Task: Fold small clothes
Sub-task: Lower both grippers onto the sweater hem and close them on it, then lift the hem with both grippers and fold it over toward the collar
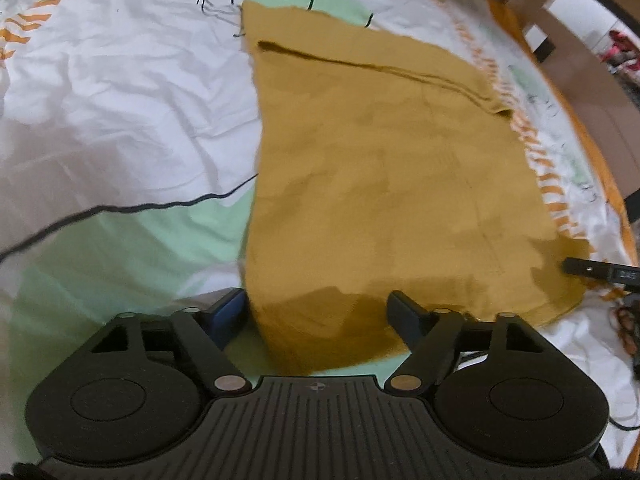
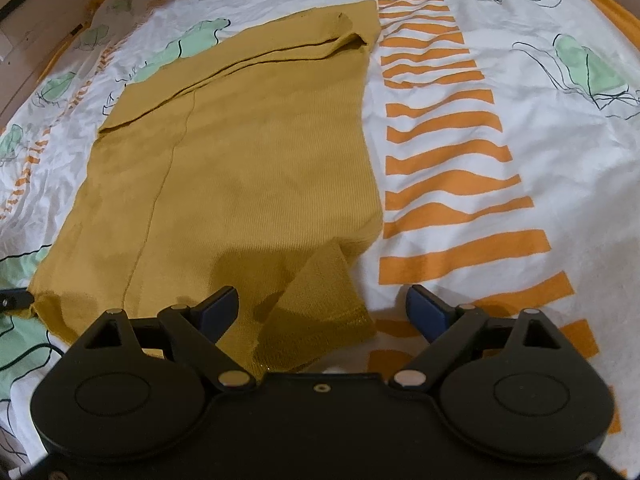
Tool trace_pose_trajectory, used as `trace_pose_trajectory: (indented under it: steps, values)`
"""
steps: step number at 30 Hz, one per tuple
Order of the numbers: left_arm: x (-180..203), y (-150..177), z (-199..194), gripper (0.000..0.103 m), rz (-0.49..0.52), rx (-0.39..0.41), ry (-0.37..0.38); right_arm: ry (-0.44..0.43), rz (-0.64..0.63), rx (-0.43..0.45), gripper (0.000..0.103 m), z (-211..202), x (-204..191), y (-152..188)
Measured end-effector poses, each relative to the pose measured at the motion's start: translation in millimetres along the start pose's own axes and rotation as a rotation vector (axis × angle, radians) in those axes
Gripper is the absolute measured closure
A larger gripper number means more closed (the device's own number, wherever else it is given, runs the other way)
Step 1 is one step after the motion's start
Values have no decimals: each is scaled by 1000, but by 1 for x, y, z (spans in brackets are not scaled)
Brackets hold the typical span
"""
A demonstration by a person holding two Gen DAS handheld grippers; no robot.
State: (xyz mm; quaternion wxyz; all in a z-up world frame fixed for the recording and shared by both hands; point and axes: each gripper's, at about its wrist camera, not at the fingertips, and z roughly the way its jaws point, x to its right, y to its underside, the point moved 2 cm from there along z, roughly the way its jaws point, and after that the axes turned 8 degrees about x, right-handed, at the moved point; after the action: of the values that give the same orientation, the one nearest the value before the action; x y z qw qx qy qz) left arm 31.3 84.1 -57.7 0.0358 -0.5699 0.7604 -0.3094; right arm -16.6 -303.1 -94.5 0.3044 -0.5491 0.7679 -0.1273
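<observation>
1. Black ribbed plastic housing fills the bottom of the left wrist view, and from it the left gripper (image 1: 320,312) reaches forward with its two dark fingers spread apart, pressing on nothing.
2. Between those fingers lies the near left corner of a mustard-yellow knitted garment (image 1: 380,168), spread flat; the left finger sits just off the cloth's left edge, the right finger over the fabric.
3. Beneath it is a white bedcover printed with mint-green patches, thin black scribble lines and orange stripes (image 1: 120,92), creased on the left.
4. At the right edge of that view a dark finger of the other tool pokes in beside the garment's hem.
5. In the right wrist view the right gripper (image 2: 322,306) stands wide, its blue-padded fingers holding nothing.
6. A folded-over flap at the garment's near right corner lies between them, closer to the left finger; the right finger is over bare bedcover with its band of orange stripes.
7. Across the garment's far end runs a folded band.
</observation>
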Motion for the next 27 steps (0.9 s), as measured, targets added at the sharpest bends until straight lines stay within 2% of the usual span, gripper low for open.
trace_pose_trajectory:
  steps: [2, 7, 9, 13, 15, 16, 17, 18, 19, 20, 24, 27]
  values:
    - [-5, 0, 9, 34, 14, -41, -8, -2, 2, -3, 11, 1, 0, 0]
    - [3, 2, 16, 34, 97, -92, -23, -11, 7, -5, 11, 1, 1, 0]
    - [6, 2, 16, 35, 110, -97, -24, -17, 6, -8, 16, 1, 1, 0]
    - [5, 1, 18, 35, 102, -100, -13, -22, 7, -21, 31, 4, 1, 0]
    - [4, 0, 19, 44, 86, -90, -8, -29, 8, -25, 40, 4, 0, 0]
    - [3, 0, 19, 55, 79, -85, -12, -32, 9, -26, 49, 4, 0, 0]
    - [1, 1, 19, 74, 65, -76, -22, -36, 11, -29, 58, 4, 1, 0]
    - [-2, 0, 19, 85, 45, -71, -17, -41, 12, -32, 72, 5, 1, 1]
    - [-6, 1, 19, 97, 13, -72, 0, -48, 12, -34, 81, 5, 1, 1]
    - [-11, 2, 18, 97, -35, -64, 19, -54, 12, -36, 87, 5, 0, 1]
    - [-18, 3, 4, 98, -133, 21, 62, -87, 24, -10, 88, 0, 1, -1]
    - [-20, -1, -9, 98, -193, 106, 87, -163, 78, 60, 89, -10, 6, -7]
